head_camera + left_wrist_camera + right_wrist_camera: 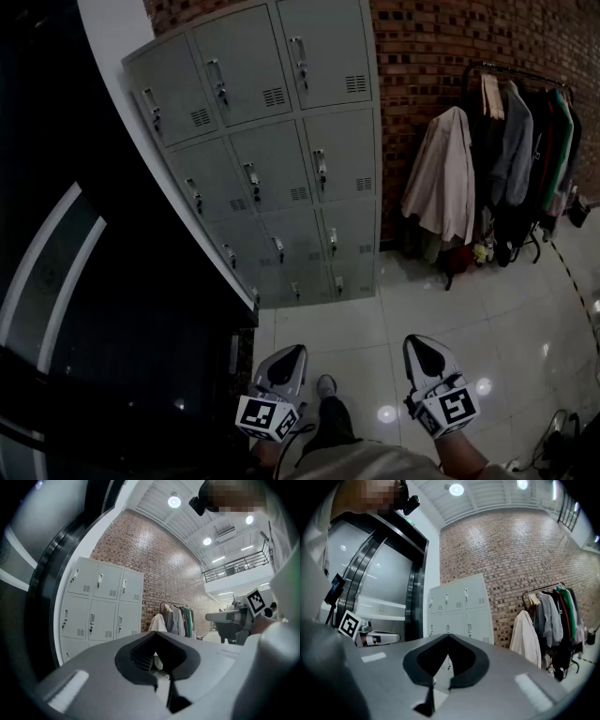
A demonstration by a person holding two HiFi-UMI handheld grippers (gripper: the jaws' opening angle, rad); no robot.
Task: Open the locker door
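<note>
A grey bank of lockers [272, 159] stands against the brick wall, well ahead of me, with every door shut and a small handle on each. It also shows in the left gripper view as the lockers [101, 606] and in the right gripper view as the lockers [459, 606]. My left gripper [284, 361] and right gripper [424, 354] hang low over the tiled floor, far short of the lockers. In their own views the left gripper [156, 633] and right gripper [447, 637] both have jaws shut with nothing between them.
A clothes rack [511, 159] with several coats stands right of the lockers, a pale coat [445, 183] nearest them. A dark glass wall [103, 309] runs along the left. Glossy floor tiles [375, 328] lie between me and the lockers. Cables [562, 431] lie at the bottom right.
</note>
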